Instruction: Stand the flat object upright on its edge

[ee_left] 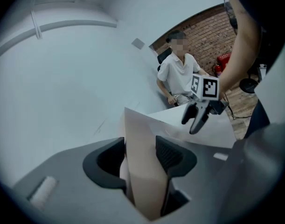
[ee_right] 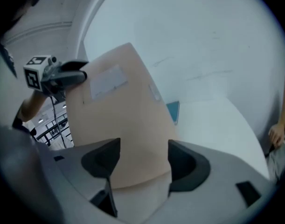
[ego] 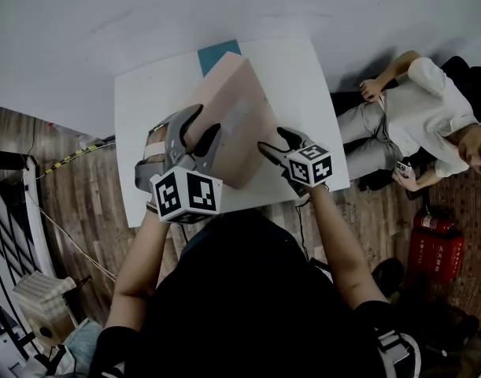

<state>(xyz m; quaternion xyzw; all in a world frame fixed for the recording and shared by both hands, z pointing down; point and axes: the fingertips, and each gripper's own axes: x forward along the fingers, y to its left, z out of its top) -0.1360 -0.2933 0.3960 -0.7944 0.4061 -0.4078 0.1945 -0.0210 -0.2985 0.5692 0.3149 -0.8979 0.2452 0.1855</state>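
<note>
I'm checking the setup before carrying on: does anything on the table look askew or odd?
Yes. The flat beige box leans tilted on the white table, neither flat nor upright, with the left gripper jaws shut on its edge.

The light is dim, soft and even, greying the white table (ego: 134,109) and leaving only faint shadows and no glare on the tan board (ego: 232,124), while both gripper views curve strongly, go black at their round edges and blur nearest the lens.
</note>
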